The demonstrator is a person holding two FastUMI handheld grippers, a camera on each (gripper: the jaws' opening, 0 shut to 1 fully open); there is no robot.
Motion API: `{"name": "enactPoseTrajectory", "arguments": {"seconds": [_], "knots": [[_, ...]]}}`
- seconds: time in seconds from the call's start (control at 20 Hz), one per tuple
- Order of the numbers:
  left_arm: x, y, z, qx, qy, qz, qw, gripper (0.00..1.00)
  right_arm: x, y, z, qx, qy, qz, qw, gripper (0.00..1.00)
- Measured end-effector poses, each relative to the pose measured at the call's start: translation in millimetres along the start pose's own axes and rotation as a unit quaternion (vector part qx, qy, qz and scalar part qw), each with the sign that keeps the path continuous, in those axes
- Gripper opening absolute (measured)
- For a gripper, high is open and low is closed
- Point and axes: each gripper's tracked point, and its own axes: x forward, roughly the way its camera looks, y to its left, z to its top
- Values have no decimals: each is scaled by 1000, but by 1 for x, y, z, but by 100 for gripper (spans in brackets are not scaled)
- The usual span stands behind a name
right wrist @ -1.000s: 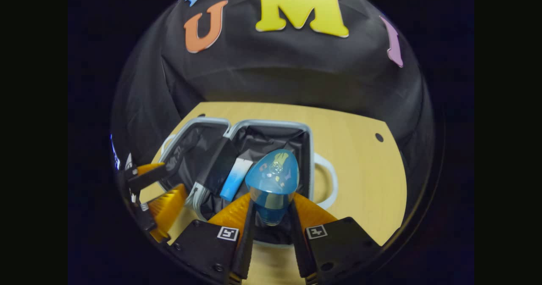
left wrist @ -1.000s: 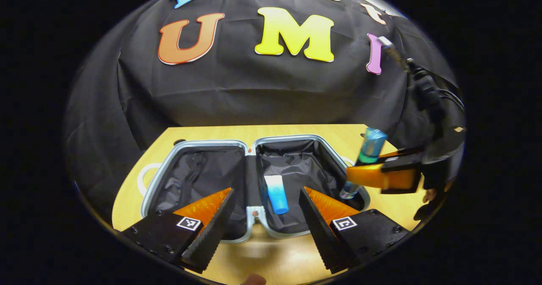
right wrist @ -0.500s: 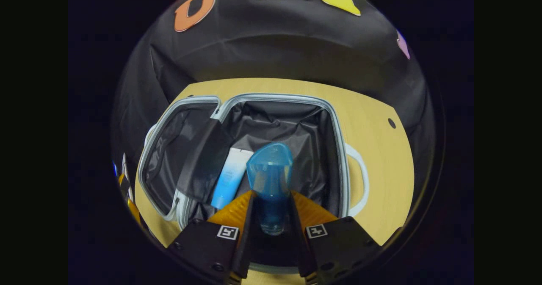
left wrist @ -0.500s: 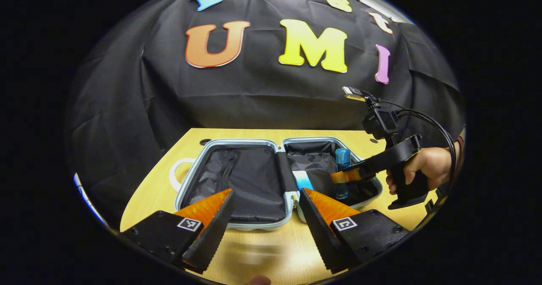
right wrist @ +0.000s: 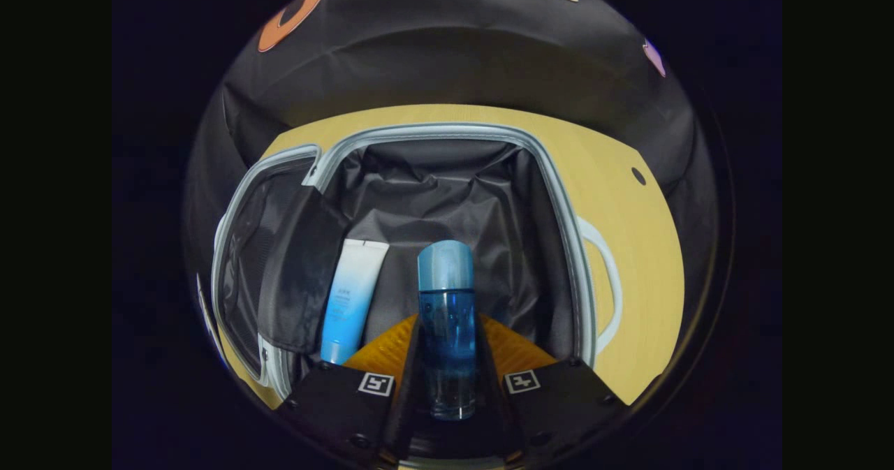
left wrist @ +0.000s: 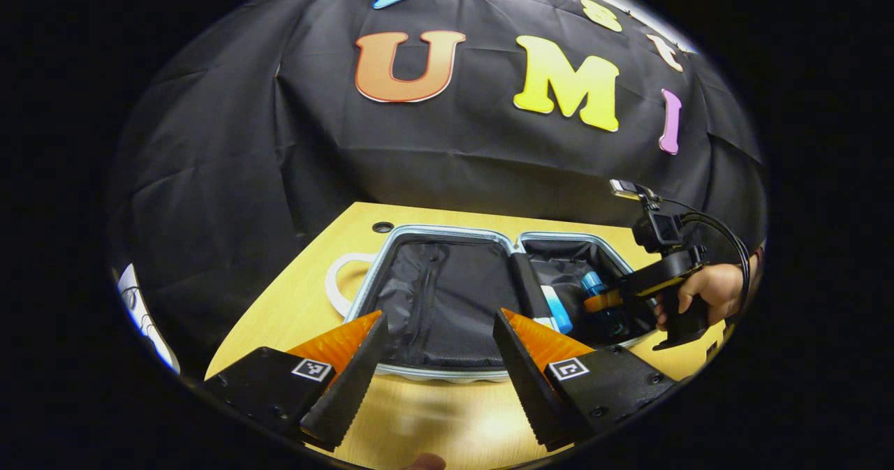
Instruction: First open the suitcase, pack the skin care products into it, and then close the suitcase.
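Note:
The open suitcase [left wrist: 433,231] lies flat on the wooden table, both black-lined halves up. In the right gripper view my right gripper [right wrist: 447,325] is shut on a clear blue bottle [right wrist: 445,330] with a blue cap, held low inside the right half of the suitcase [right wrist: 447,130]. A white-and-blue tube [right wrist: 349,299] lies just left of the bottle on the lining. The left gripper view shows that tube [left wrist: 557,309], the bottle [left wrist: 594,285] and the right gripper [left wrist: 602,301] in a person's hand [left wrist: 702,290]. My left gripper [left wrist: 436,358] stands open and holds nothing, over the table before the suitcase's left half.
A black divider flap [right wrist: 302,267] stands along the hinge between the halves. White carry handles [right wrist: 609,281] stick out at the suitcase's outer sides [left wrist: 339,285]. Bare wooden table [left wrist: 447,421] lies in front, with a small hole [left wrist: 383,227] at the back.
My right gripper has come down into the suitcase's right half with the bottle, tipping it towards the lining beside the tube. My left gripper has drifted left, away from the tube.

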Motion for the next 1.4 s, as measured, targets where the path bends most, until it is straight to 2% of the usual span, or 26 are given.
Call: {"name": "enactPoseTrajectory", "arguments": {"seconds": [0.2,0.35,0.45,0.55,0.65,0.75,0.9,1.05,1.15,1.2,1.25,1.3,1.35,1.4], "knots": [[0,23,4,-18,-9,5,1000,96,-6,-2,10,-4,-14,-1,1000,43],[9,47,14,-40,-25,6,999,96,-47,12,33,-24,-61,28,997,73],[23,66,10,-73,-18,9,997,96,-85,14,49,-50,-106,39,992,80],[40,91,4,-113,-3,16,993,96,-120,14,59,-80,-144,42,986,81],[64,106,4,-206,-2,-3,979,98,-165,15,53,-98,-153,66,981,81],[81,119,-3,-254,3,-1,967,98,-189,10,50,-107,-164,67,978,81],[108,130,-20,-315,20,5,949,98,-218,-2,51,-132,-196,61,970,81],[129,128,-38,-381,40,-11,924,98,-233,-13,46,-133,-196,62,969,81],[137,132,-40,-412,34,-5,911,96,-241,-22,45,-123,-199,58,971,81],[143,134,-38,-418,27,-2,908,82,-242,-28,44,-118,-199,53,971,81],[145,135,-37,-422,23,2,906,80,-243,-36,42,-114,-199,46,972,81],[150,135,-37,-423,26,7,906,89,-243,-41,40,-110,-197,45,973,81],[151,136,-40,-418,33,14,908,87,-242,-45,38,-107,-195,42,974,81],[155,136,-44,-414,38,18,909,65,-241,-51,36,-104,-192,39,975,81]]}}
